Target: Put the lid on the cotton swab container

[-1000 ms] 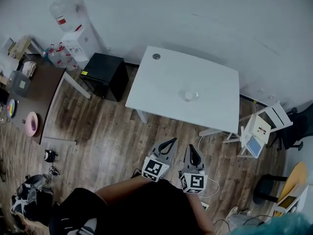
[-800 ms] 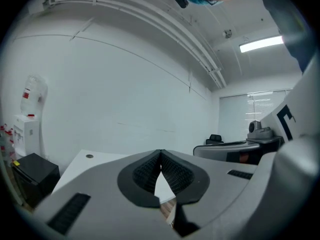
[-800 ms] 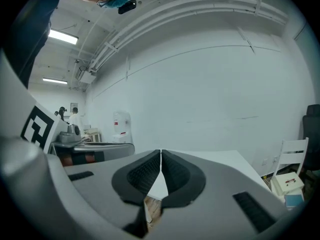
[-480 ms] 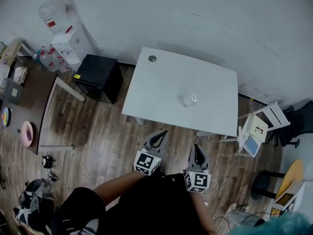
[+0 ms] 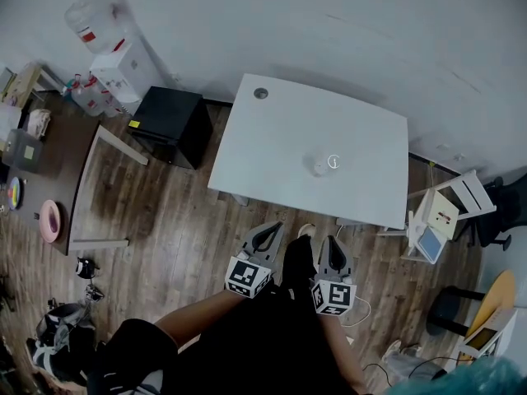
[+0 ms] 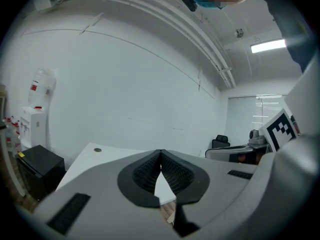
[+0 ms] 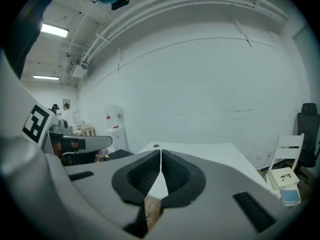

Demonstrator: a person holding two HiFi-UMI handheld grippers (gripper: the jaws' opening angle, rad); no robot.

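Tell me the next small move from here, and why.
Probably carry both grippers forward over the near edge of the white table. The left gripper and right gripper are shut and empty above the wood floor, short of it; the two small white pieces, presumably container and lid, sit mid-table beyond them.

The left gripper (image 5: 265, 237) and right gripper (image 5: 332, 249) have drawn apart, left toward 9 o'clock, right toward 3 o'clock, and a dark shoe (image 5: 298, 259) now shows between them.
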